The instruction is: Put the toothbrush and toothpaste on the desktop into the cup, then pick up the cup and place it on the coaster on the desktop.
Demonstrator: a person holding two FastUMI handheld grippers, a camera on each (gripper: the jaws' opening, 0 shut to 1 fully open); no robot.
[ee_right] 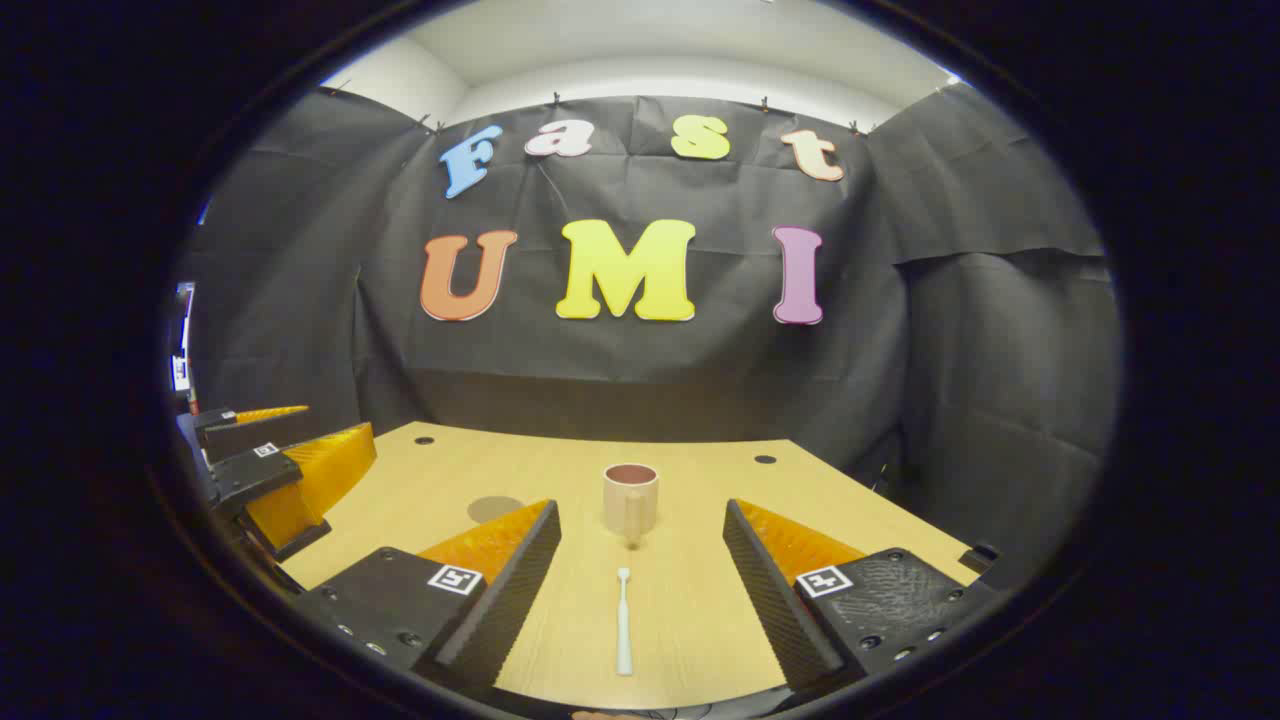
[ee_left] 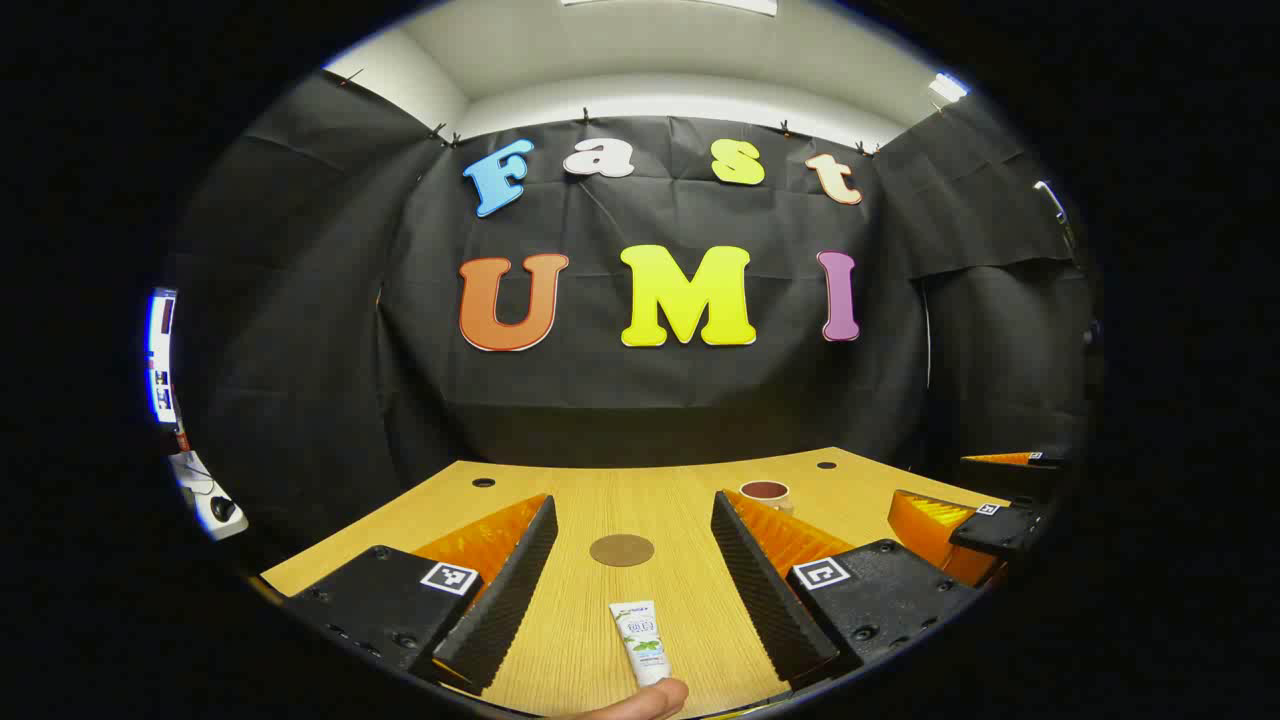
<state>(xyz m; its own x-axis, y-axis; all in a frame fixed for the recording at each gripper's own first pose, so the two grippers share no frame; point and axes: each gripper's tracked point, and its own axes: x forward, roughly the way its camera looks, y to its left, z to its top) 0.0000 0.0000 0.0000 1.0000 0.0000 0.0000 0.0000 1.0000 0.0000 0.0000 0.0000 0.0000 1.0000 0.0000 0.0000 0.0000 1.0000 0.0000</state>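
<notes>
Left gripper view has the left hand-held gripper (ee_left: 632,560) with fingers wide apart, holding nothing; the toothpaste (ee_left: 640,642) lies low in the frame on the tabletop (ee_left: 680,480), the coaster (ee_left: 621,549) just above it. In the right gripper view the right hand-held gripper (ee_right: 640,565) is equally spread and empty, the toothbrush (ee_right: 623,620) lying flat at lower centre, the cup (ee_right: 630,500) beyond. The thin brush could slip from a flat pinch, and a careless drop might tip the cup.
</notes>
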